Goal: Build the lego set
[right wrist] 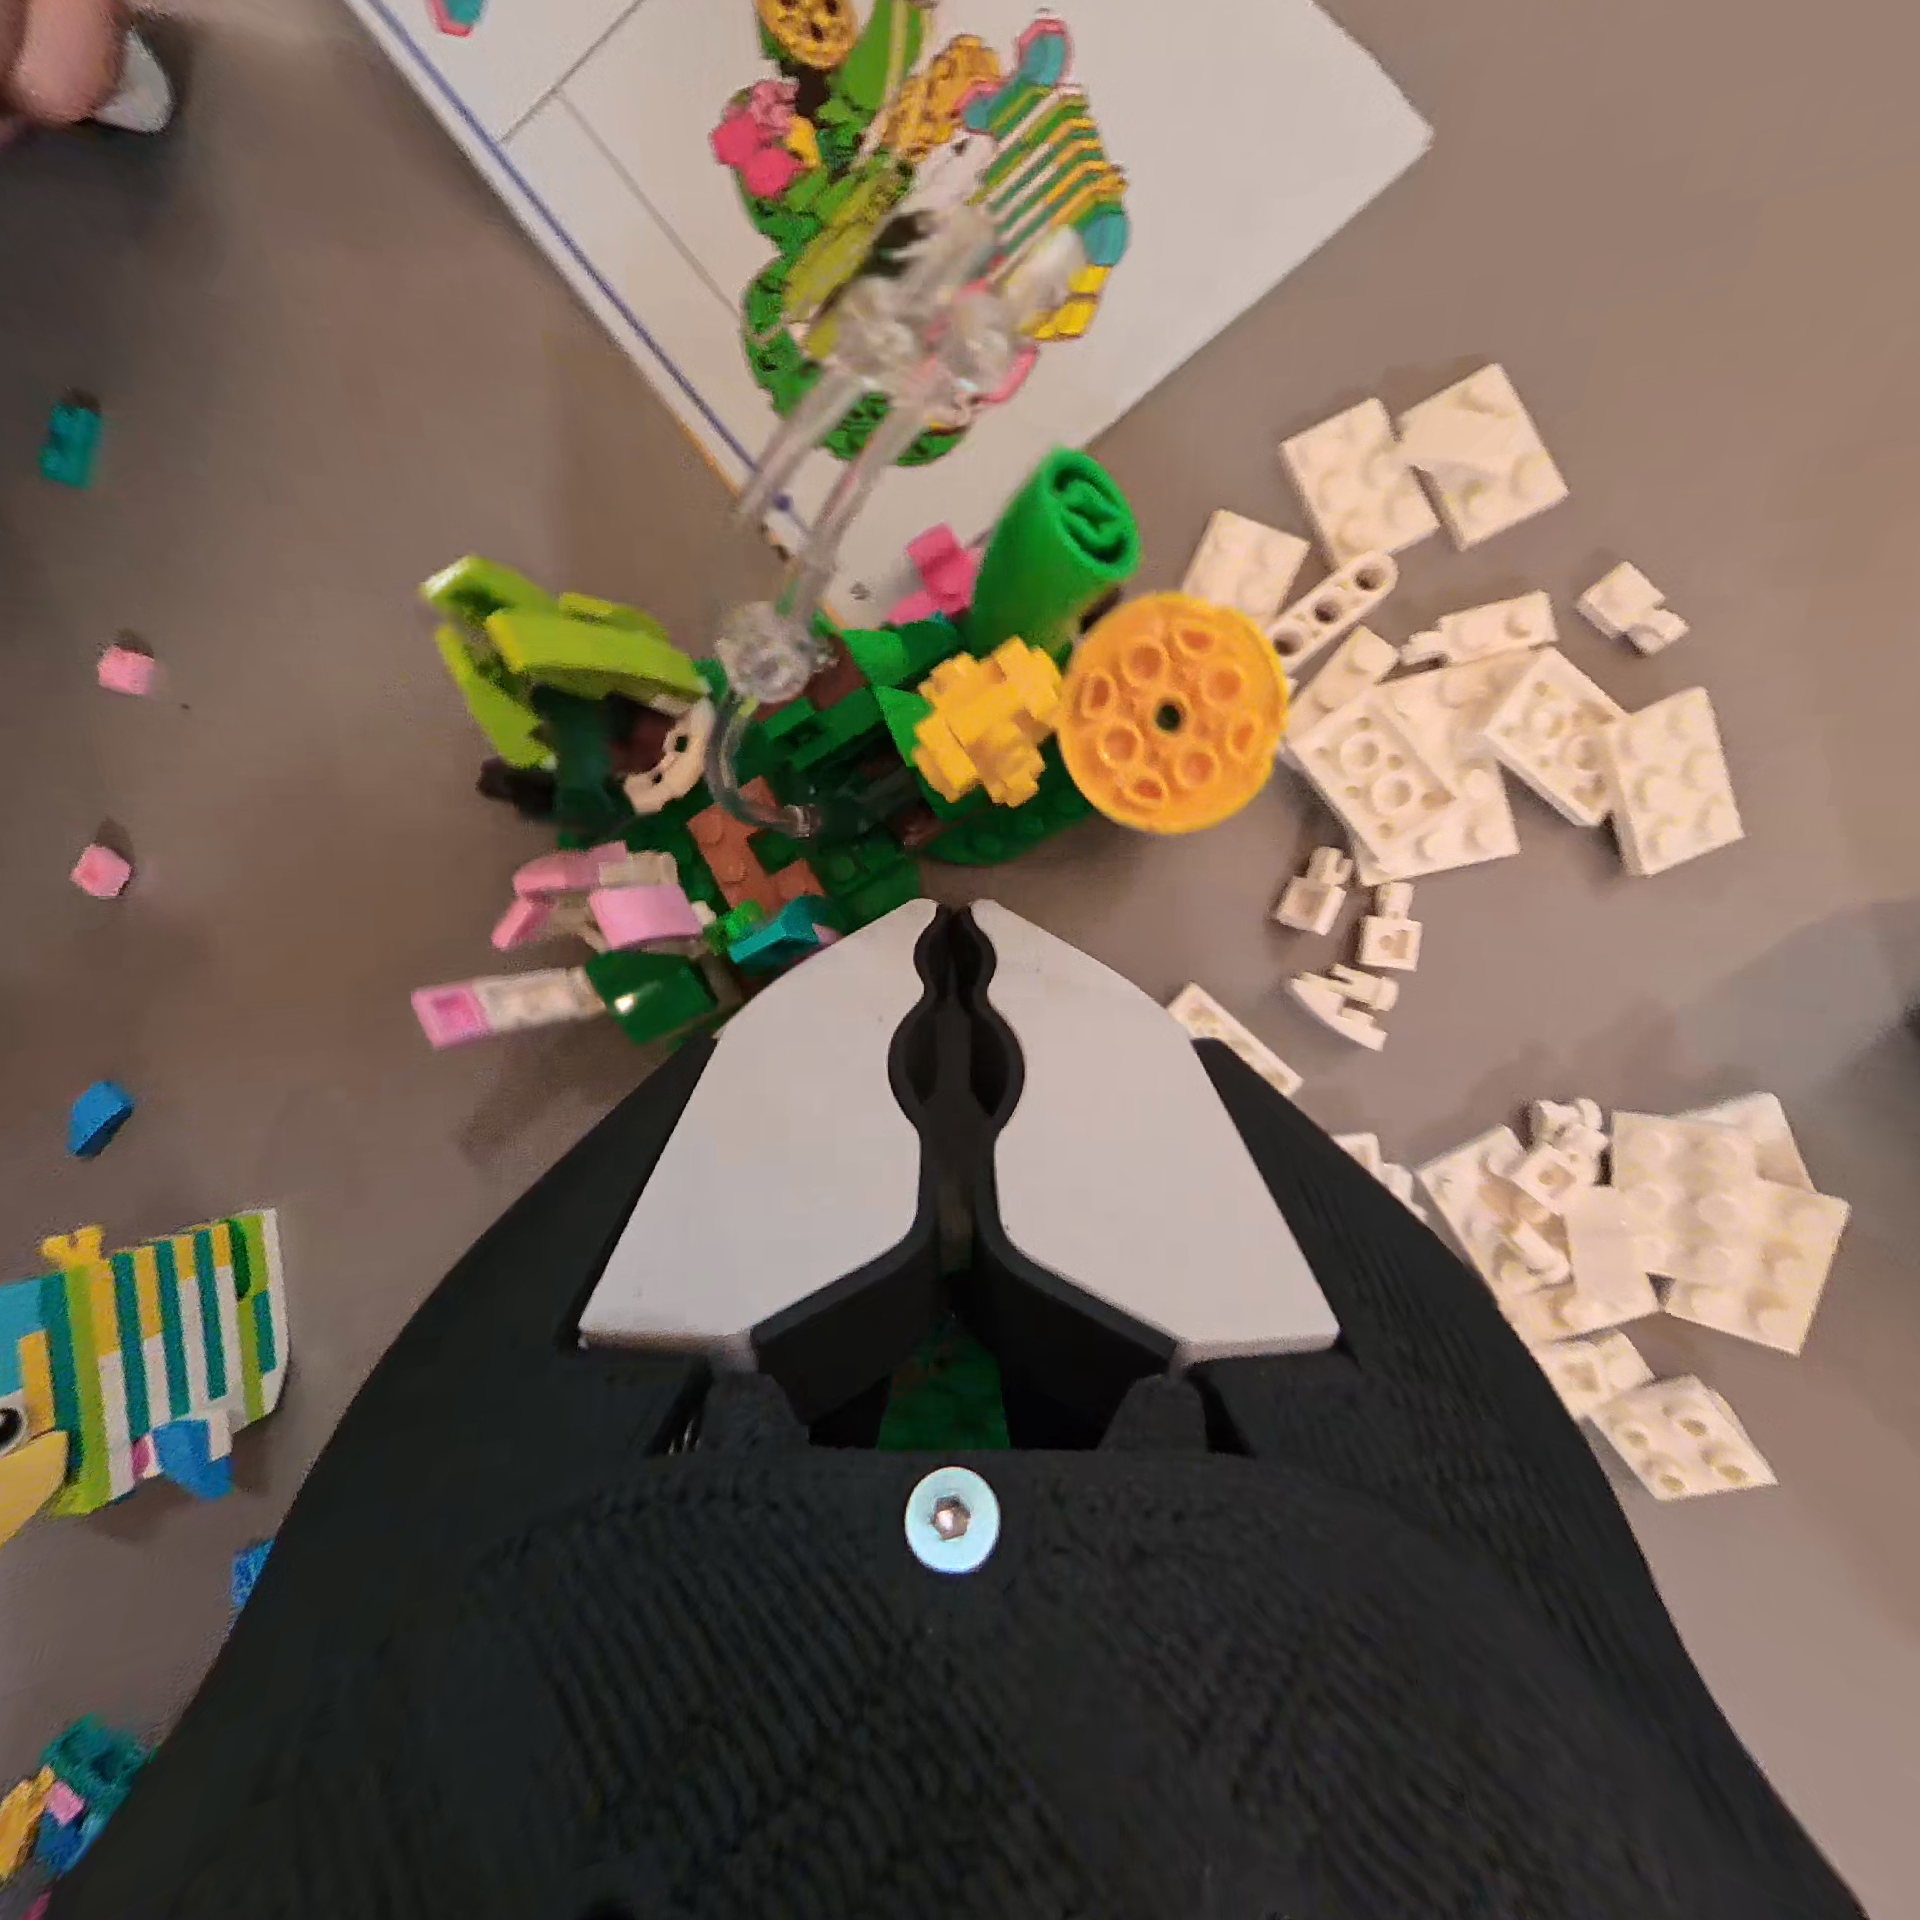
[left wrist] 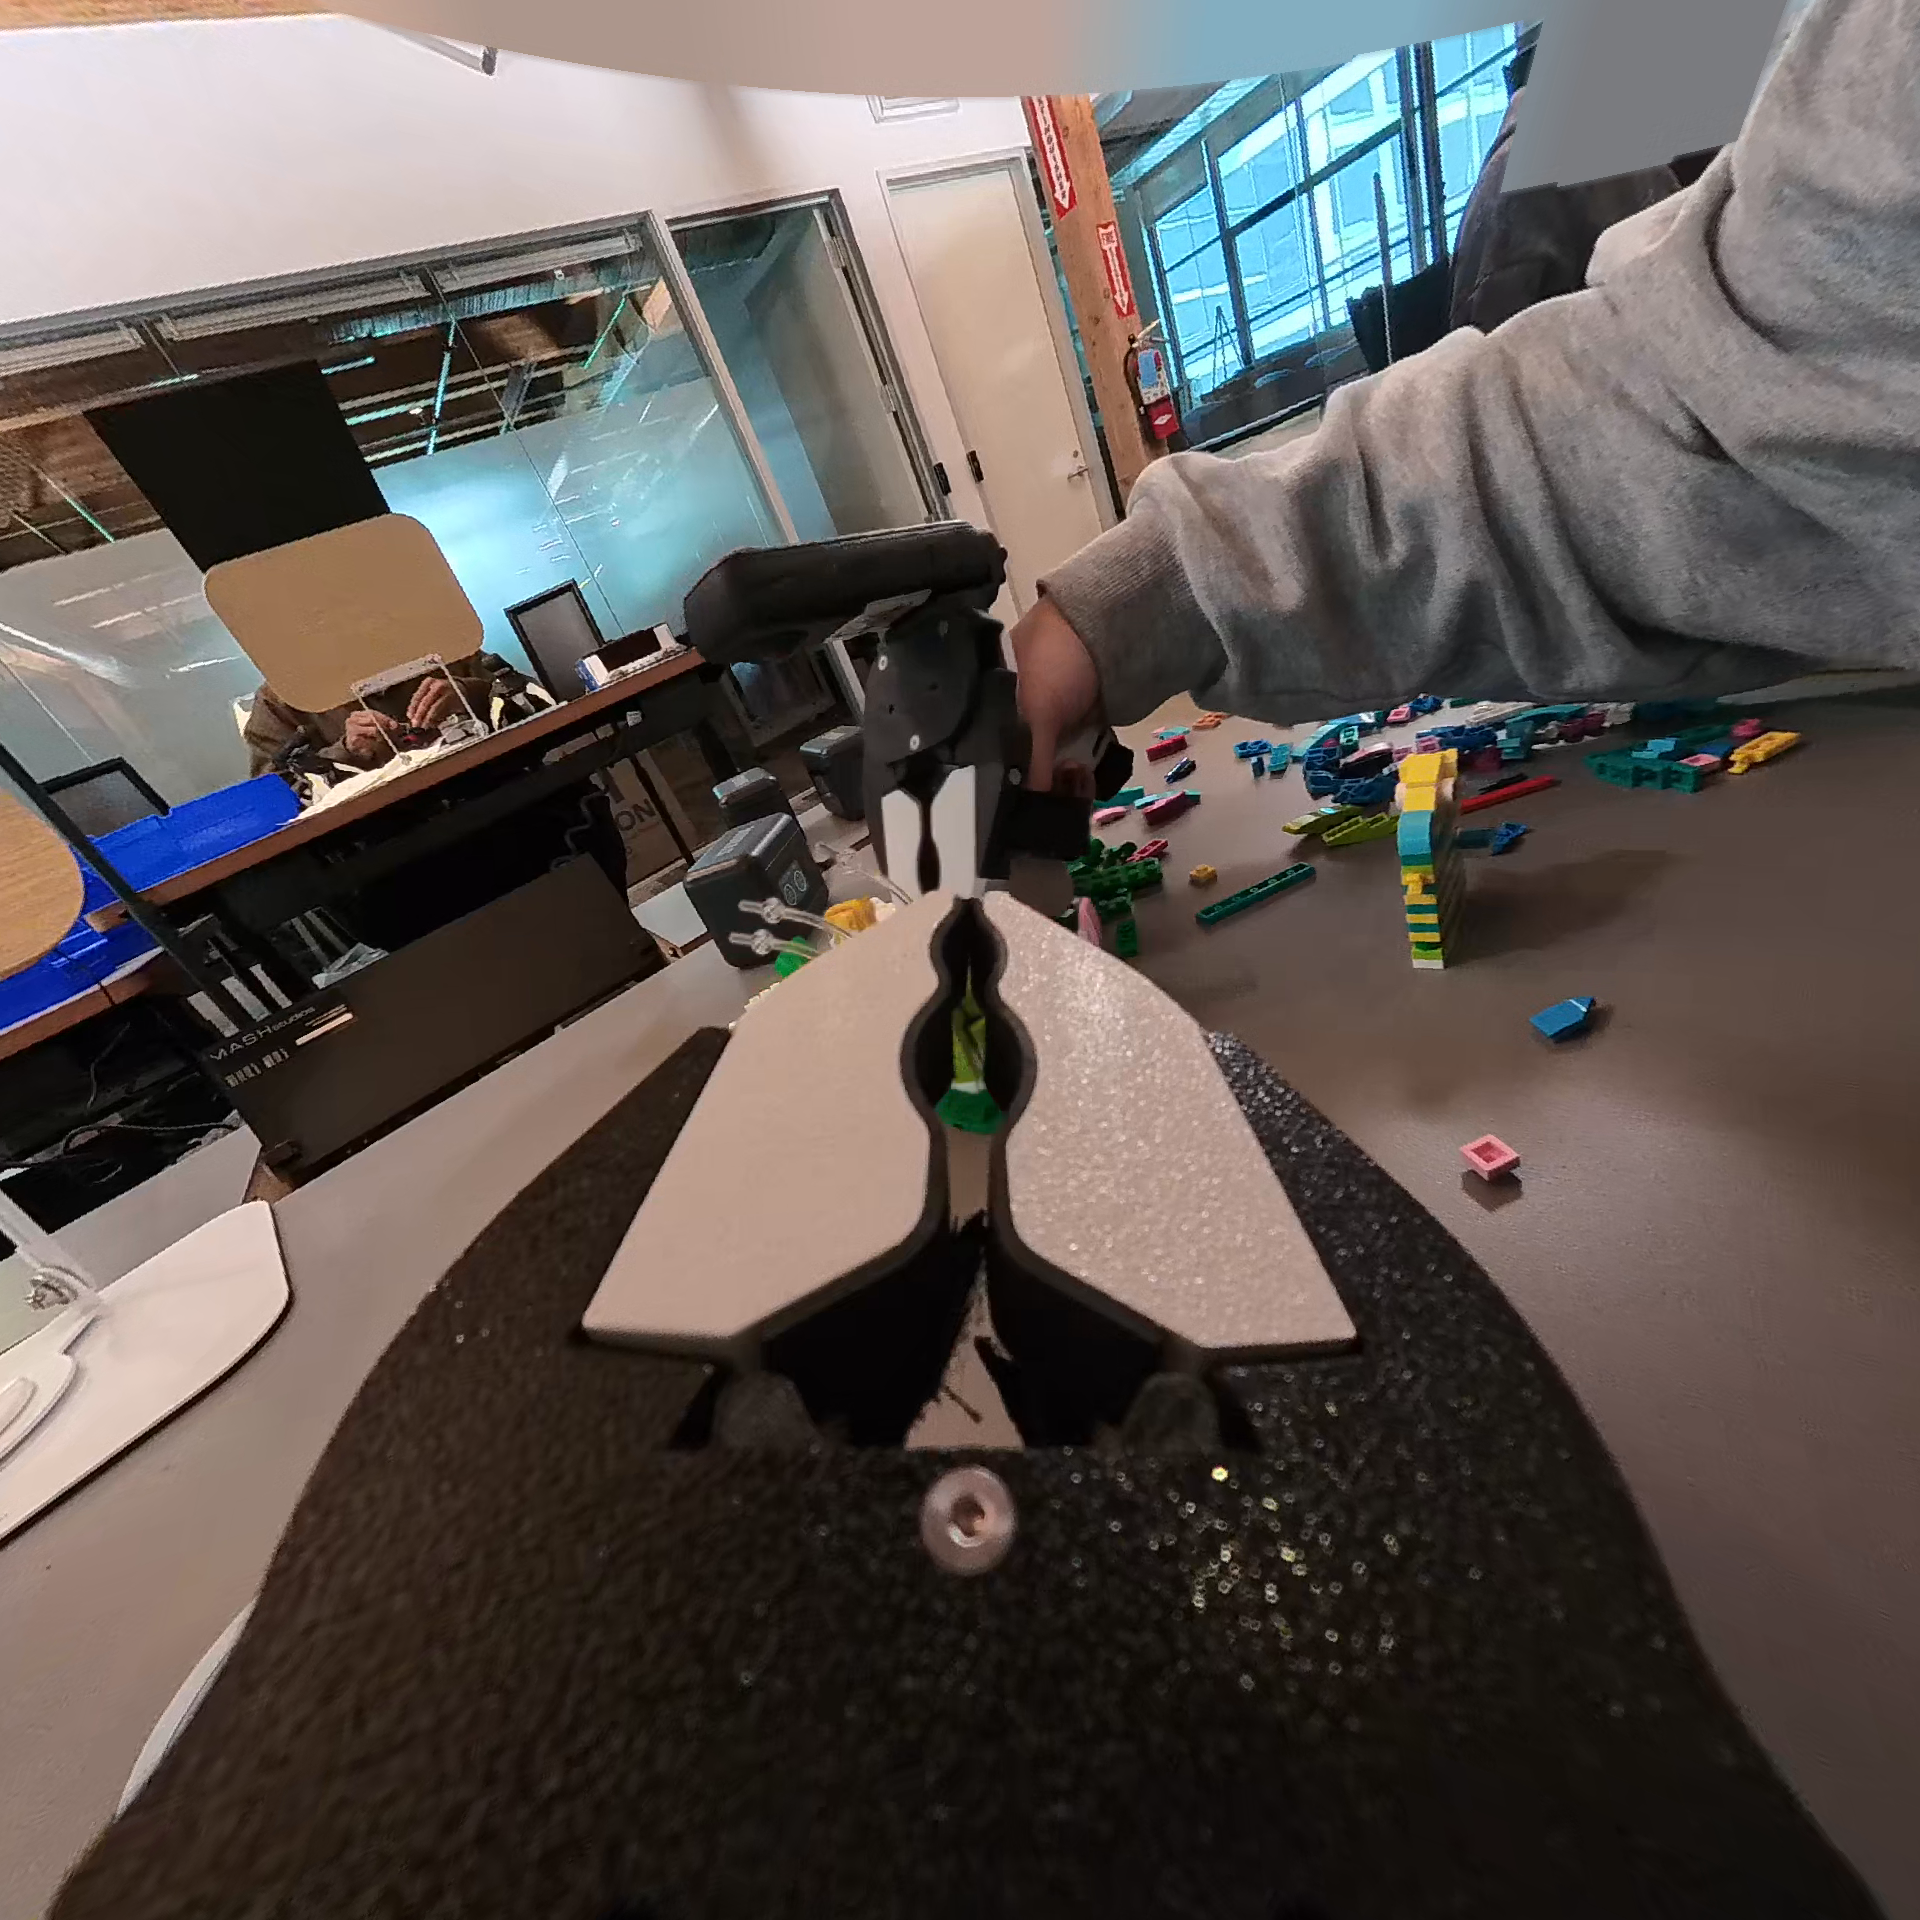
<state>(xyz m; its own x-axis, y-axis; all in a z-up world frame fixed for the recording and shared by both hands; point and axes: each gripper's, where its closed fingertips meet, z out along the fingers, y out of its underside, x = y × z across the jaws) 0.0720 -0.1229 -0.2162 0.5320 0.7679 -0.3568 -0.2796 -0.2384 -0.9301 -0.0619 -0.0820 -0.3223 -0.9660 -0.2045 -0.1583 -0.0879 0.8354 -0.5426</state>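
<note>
The lego build (right wrist: 831, 769) stands on the grey table (right wrist: 312, 312): a green base with lime leaves, yellow flowers, pink blossoms and a clear stalk. My right gripper (right wrist: 956, 914) hangs above its near edge, pointing down, jaws shut and empty. It also shows in the left wrist view (left wrist: 925, 831), held by a hand in a grey sleeve. My left gripper (left wrist: 966, 909) lies low over the table, jaws shut. A lime and green piece (left wrist: 966, 1060) shows through the gap between its fingers; I cannot tell if it is held. The build is mostly hidden behind those fingers.
The instruction booklet (right wrist: 1195, 156) lies beyond the build. A heap of white plates (right wrist: 1507, 748) lies to its right. A striped bird body (right wrist: 145, 1351) lies at left and a striped tower (left wrist: 1429, 862) stands among loose bricks (left wrist: 1455, 738). Another person sits at a far desk. Across from one pair of fingers to the other is roughly 20 cm. Both grippers' tips are roughly 15 cm from the striped bird body (right wrist: 145, 1351).
</note>
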